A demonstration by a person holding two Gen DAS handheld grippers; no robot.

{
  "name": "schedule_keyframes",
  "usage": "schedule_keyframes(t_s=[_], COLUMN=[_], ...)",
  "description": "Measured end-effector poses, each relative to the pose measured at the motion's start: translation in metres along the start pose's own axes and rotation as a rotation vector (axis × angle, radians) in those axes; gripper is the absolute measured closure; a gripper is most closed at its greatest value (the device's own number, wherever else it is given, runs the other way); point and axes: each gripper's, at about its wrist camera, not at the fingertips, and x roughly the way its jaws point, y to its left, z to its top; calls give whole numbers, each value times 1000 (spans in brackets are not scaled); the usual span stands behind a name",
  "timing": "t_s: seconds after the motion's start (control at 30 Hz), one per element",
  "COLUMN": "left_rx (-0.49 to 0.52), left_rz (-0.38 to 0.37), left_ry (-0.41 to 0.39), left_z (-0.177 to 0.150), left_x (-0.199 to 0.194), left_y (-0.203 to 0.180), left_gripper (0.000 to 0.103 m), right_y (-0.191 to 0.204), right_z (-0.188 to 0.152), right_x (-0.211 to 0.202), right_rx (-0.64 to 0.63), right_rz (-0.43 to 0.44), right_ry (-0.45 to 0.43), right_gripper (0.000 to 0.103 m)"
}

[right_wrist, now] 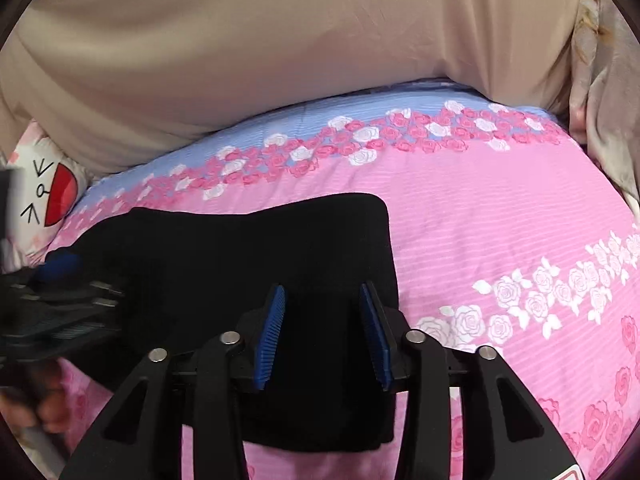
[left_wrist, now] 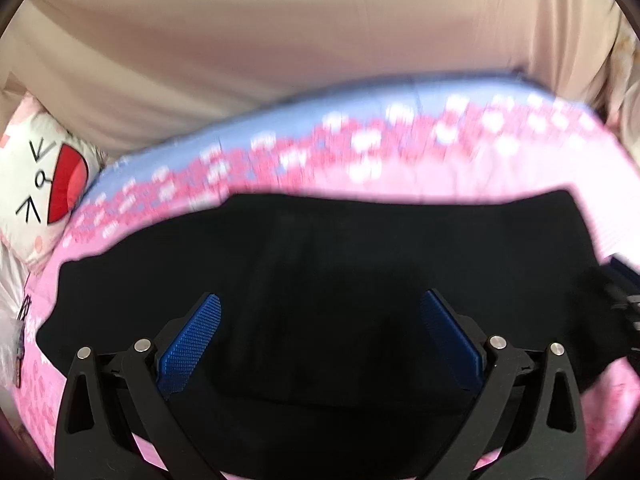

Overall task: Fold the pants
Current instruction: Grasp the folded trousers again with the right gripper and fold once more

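Black pants [right_wrist: 248, 264] lying flattish mid-frame on the pink rose bedsheet [right_wrist: 500, 216]. Left gripper [left_wrist: 320, 332] spread wide, right gripper [right_wrist: 323, 332] apart too — both gripping nothing. Probably best to pinch matching edges together, lift evenly — no dragging the sheet.

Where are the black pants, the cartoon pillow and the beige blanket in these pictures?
black pants [right_wrist: 240, 248]: right wrist view, on the flat middle of the cloth.
cartoon pillow [left_wrist: 44, 168]: left wrist view, on its white face.
beige blanket [right_wrist: 260, 48]: right wrist view, on its smooth middle.
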Motion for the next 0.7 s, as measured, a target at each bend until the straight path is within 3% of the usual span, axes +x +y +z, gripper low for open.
schedule_keyframes(t_s=[0.13, 0.27, 0.37, 0.57, 0.7], left_rx=[-68, -103, -162, -358, -476], left_rz=[-35, 26, 91, 205, 289], left_ry=[28, -9, -66, -9, 38], left_z=[-10, -13, -25, -65, -103], left_x=[11, -14, -42, -49, -44], left_y=[14, 45, 97, 216, 284], left_gripper=[5, 5, 5, 5, 5], right_y=[-4, -7, 6, 82, 156], right_z=[-6, 1, 4, 1, -10], right_x=[-2, -26, -36, -23, -7], right_rx=[8, 45, 14, -142, -325], right_rz=[-3, 35, 38, 124, 180], right_ry=[-1, -42, -55, -16, 16], right_gripper=[55, 55, 55, 54, 45])
